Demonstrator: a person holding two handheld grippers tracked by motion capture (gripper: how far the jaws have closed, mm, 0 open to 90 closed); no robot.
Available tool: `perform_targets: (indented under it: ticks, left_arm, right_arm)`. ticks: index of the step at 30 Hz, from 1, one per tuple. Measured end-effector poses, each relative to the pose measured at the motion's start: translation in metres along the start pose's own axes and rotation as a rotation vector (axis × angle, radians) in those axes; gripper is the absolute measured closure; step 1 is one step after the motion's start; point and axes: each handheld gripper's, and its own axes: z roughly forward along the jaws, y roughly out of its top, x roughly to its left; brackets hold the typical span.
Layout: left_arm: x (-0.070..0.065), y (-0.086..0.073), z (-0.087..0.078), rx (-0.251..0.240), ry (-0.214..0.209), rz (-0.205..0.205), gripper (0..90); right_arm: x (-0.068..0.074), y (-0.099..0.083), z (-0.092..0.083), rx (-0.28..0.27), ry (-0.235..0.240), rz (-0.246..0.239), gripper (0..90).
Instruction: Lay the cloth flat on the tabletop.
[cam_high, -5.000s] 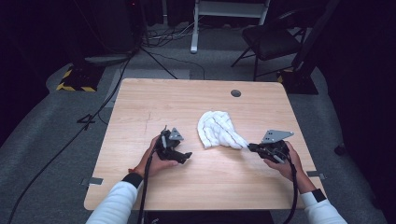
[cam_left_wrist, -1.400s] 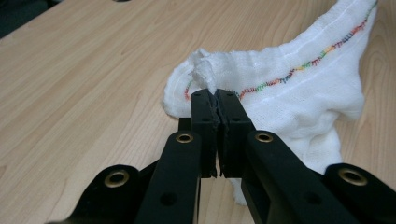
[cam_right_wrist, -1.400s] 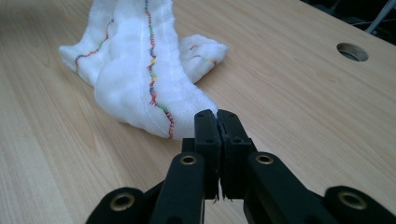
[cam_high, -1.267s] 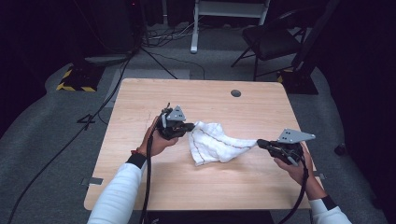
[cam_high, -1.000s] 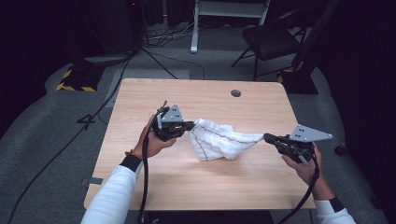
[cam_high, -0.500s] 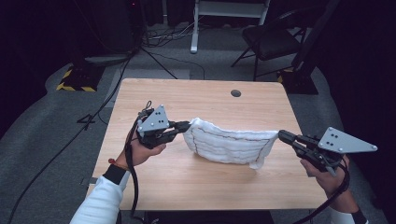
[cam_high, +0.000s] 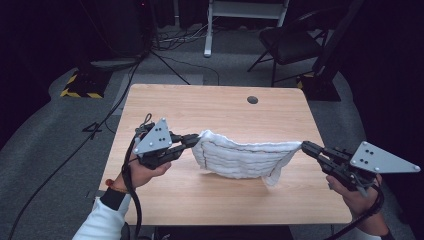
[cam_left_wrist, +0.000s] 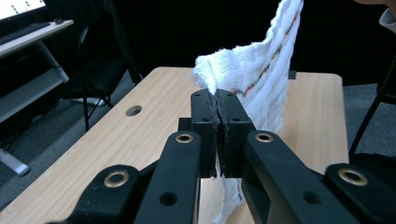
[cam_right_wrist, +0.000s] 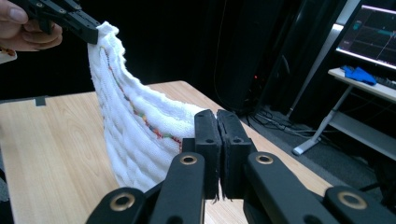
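From the high view, the white towel (cam_high: 245, 159) now hangs stretched between the two tools above the desk (cam_high: 215, 107), where a second ago it was a loose bunch lying on the wood. The left hand-held gripper (cam_high: 192, 140) pinches one top corner and the right hand-held gripper (cam_high: 306, 147) pinches the other — both have swung outward and up from the towel's middle. The top edge sags a little, and the lower edge hangs just over the wood, perhaps brushing it.

In the left gripper view, the left hand-held gripper (cam_left_wrist: 218, 108) has its jaws pressed together on a fold of the towel (cam_left_wrist: 261, 70), which runs away from it with a coloured stripe along the hem.

In the right gripper view, the right hand-held gripper (cam_right_wrist: 217, 126) is likewise clamped on the towel (cam_right_wrist: 135, 135), with the other tool holding the far corner.

Spread open like this, the towel looks ready to be laid flat or folded — the opening-out seems nearly done.
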Motion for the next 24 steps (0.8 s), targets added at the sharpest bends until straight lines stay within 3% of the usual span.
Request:
perform_targets:
  ticks: [5, 9, 13, 17, 18, 19, 24]
  left_arm:
    - [-0.005, -0.001, 0.002, 0.019, 0.007, 0.017, 86.8]
    - [0.014, -0.013, 0.023, 0.059, 0.020, -0.026, 86.8]
    - [0.046, -0.031, 0.056, 0.121, 0.047, -0.095, 86.8]
    - [0.078, -0.047, 0.090, 0.174, 0.075, -0.158, 86.8]
    - [0.085, -0.051, 0.099, 0.187, 0.080, -0.168, 86.7]
    - [0.091, -0.055, 0.107, 0.203, 0.093, -0.175, 86.7]
    - [0.116, -0.075, 0.143, 0.256, 0.142, -0.222, 86.6]
  right_arm:
    - [0.005, 0.004, -0.002, 0.009, 0.007, -0.010, 87.8]
    - [-0.005, -0.001, 0.016, 0.046, 0.014, 0.014, 87.8]
    - [-0.025, -0.012, 0.048, 0.102, 0.000, 0.047, 87.8]
    - [-0.049, -0.031, 0.089, 0.170, -0.053, 0.041, 87.8]
    - [-0.061, -0.041, 0.109, 0.215, -0.072, 0.032, 87.8]
    - [-0.061, -0.041, 0.109, 0.215, -0.072, 0.032, 87.8]
    - [-0.091, -0.066, 0.155, 0.294, -0.087, 0.080, 87.8]
